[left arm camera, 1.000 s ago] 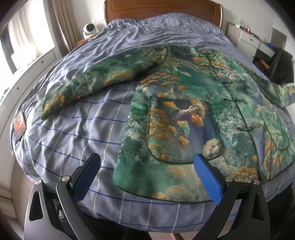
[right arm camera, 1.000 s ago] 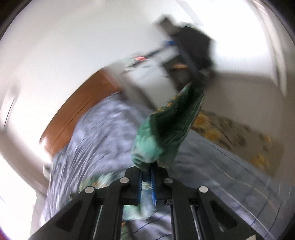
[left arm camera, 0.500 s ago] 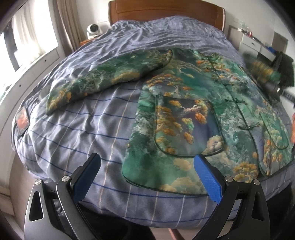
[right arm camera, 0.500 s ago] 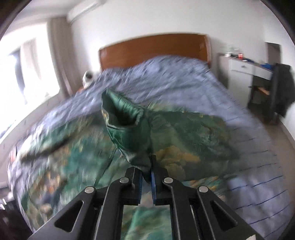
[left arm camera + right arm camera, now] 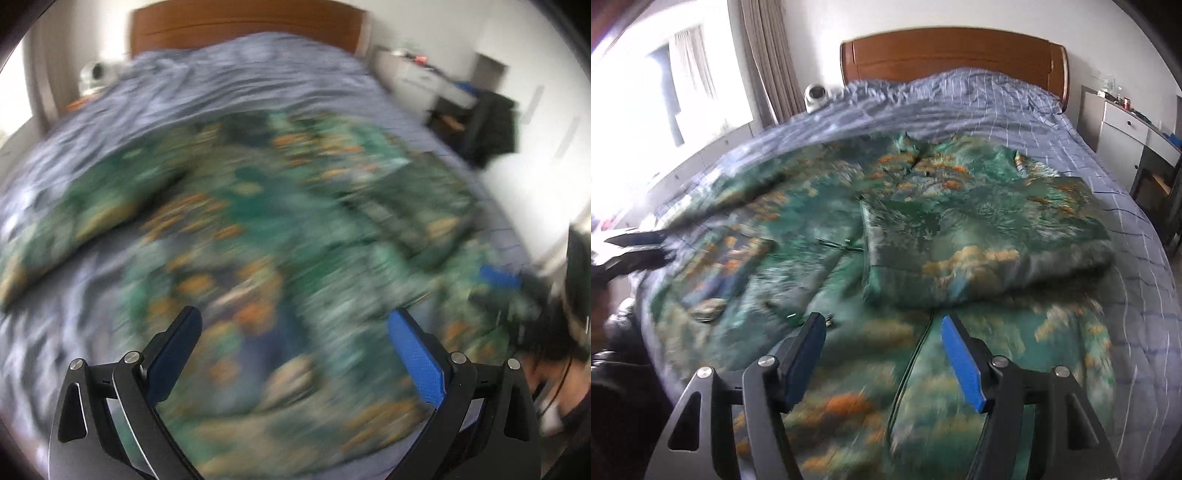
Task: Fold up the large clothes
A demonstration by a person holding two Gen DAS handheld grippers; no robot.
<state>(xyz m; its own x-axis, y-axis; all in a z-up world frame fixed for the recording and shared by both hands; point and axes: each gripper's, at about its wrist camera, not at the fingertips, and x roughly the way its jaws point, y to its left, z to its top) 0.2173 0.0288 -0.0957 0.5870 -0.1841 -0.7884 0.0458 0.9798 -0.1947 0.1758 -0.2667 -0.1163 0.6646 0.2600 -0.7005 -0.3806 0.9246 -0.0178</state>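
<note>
One sleeve (image 5: 979, 236) lies folded across the jacket (image 5: 798, 236), just ahead of the opening, empty right gripper (image 5: 882, 354); left gripper (image 5: 295, 354) wide, empty.

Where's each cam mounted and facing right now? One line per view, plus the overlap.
Left wrist: on the left gripper, angled down over the bed's foot at the blurred green jacket; its own open fingers show, and the right gripper at right.
Right wrist: on the right gripper, jaws opening and empty, looking down the jacket toward the headboard; the left gripper shows at left.
Shared: jacket, blue bedspread, headboard.
</note>
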